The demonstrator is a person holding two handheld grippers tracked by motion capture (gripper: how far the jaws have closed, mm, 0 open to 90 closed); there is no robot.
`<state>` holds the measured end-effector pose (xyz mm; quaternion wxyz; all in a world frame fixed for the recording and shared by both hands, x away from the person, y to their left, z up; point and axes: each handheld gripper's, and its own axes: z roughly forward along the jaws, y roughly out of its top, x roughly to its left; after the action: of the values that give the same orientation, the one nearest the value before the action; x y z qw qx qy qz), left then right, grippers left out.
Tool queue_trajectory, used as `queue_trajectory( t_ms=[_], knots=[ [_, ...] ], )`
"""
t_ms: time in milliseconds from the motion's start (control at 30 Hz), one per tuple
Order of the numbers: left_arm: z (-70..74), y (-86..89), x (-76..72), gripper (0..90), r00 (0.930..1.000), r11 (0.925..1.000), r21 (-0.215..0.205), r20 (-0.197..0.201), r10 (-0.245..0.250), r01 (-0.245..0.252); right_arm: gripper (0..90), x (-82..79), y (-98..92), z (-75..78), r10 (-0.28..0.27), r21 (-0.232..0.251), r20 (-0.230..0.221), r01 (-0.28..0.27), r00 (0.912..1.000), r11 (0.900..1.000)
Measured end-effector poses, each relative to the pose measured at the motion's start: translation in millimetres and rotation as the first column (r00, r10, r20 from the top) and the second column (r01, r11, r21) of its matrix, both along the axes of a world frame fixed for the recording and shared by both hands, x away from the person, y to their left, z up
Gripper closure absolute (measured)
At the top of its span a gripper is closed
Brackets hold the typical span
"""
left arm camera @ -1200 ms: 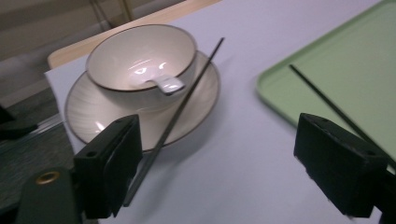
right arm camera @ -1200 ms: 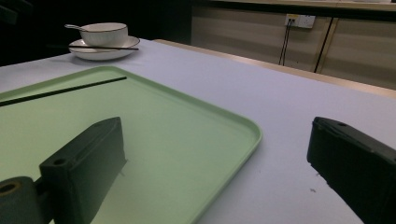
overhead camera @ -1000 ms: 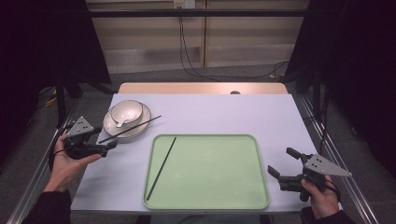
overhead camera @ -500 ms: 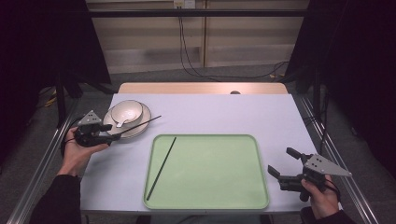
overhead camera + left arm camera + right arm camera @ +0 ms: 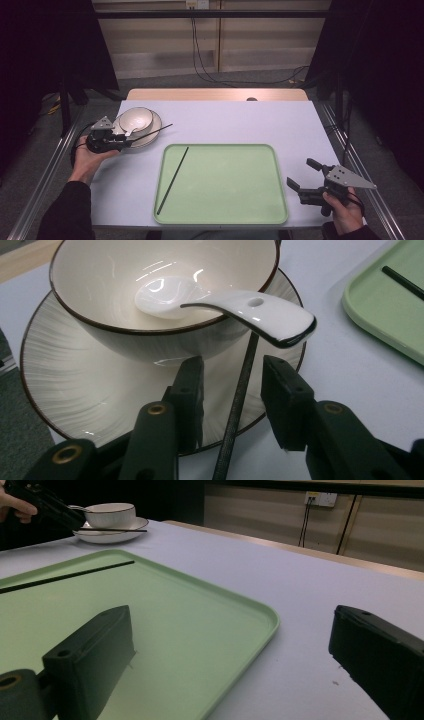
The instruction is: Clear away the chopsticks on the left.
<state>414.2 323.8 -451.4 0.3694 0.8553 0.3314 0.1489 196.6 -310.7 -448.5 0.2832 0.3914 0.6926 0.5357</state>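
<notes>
A black chopstick [image 5: 240, 395] rests across a ribbed plate [image 5: 55, 380], passing under the handle of a white spoon [image 5: 250, 310] that sits in a cream bowl [image 5: 100, 270]. My left gripper [image 5: 232, 375] straddles that chopstick's near end. Its jaws have just been closing, with a gap still showing on both sides of the stick. From above, the left gripper [image 5: 120, 142] sits at the plate's [image 5: 152, 127] near-left rim. A second chopstick [image 5: 174, 177] lies on the green tray [image 5: 280, 165]. My right gripper [image 5: 300, 172] stands open and empty by the tray's right edge.
The tray takes up the table's near middle. Bowl [image 5: 135, 117] and plate stand at the left. Metal rails run along both table sides, and cables hang down the wall behind.
My left gripper has moved forward and down to the plate's rim, and its jaws have narrowed around the chopstick's end. The right gripper has stayed where it was.
</notes>
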Motion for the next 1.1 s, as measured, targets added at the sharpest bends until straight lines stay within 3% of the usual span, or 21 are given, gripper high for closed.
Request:
queue_trajectory(
  t_ms=[200,233,400,500,600,900,967,1000,1100],
  knots=[
    [-2.7,-3.4,3.6,72.2,0.9997,0.9994,0.031,-0.017,-0.016,0.016,3.9,0.3,-1.3,-0.1,0.000,-0.006,-0.001,0.000,1.0000,1.000],
    [-3.0,-3.7,4.8,73.0,0.9992,0.9995,0.010,-0.029,-0.029,0.029,3.9,0.3,-1.4,-0.1,0.001,-0.004,0.000,-0.001,1.0000,1.000],
    [-2.9,-4.0,8.0,79.3,0.9973,0.9983,0.022,-0.051,-0.052,0.054,4.0,-0.1,-1.2,-0.5,0.005,-0.002,-0.005,-0.005,1.0000,1.000],
    [-4.4,-4.2,9.7,80.8,0.9958,0.9979,-0.012,-0.065,-0.064,0.063,4.0,0.0,-1.2,-0.4,0.005,-0.003,-0.005,-0.005,1.0000,1.000],
    [-2.8,-5.2,9.7,85.4,0.9946,0.9973,-0.004,-0.073,-0.074,0.074,4.1,0.4,-2.3,-0.8,-0.001,-0.009,-0.013,0.001,0.9999,1.000],
    [-0.5,-3.0,5.9,86.0,0.9942,0.9966,-0.048,-0.081,-0.071,0.067,4.2,0.4,-2.3,-0.6,-0.007,-0.007,-0.009,0.007,0.9999,1.000],
    [0.2,-3.1,4.2,86.0,0.9929,0.9957,-0.069,-0.097,-0.069,0.062,4.1,0.2,-2.5,-0.6,-0.006,-0.006,-0.009,0.006,0.9999,1.000],
    [1.6,-2.4,3.5,86.0,0.9936,0.9970,-0.052,-0.094,-0.062,0.058,4.2,0.0,-2.5,-0.5,-0.005,-0.005,-0.011,0.005,0.9999,1.000],
    [3.1,-1.1,0.9,85.9,0.9928,0.9934,-0.103,-0.104,-0.060,0.049,4.2,0.3,-2.4,-0.8,-0.002,-0.007,-0.013,0.002,0.9999,1.000]
  ],
)
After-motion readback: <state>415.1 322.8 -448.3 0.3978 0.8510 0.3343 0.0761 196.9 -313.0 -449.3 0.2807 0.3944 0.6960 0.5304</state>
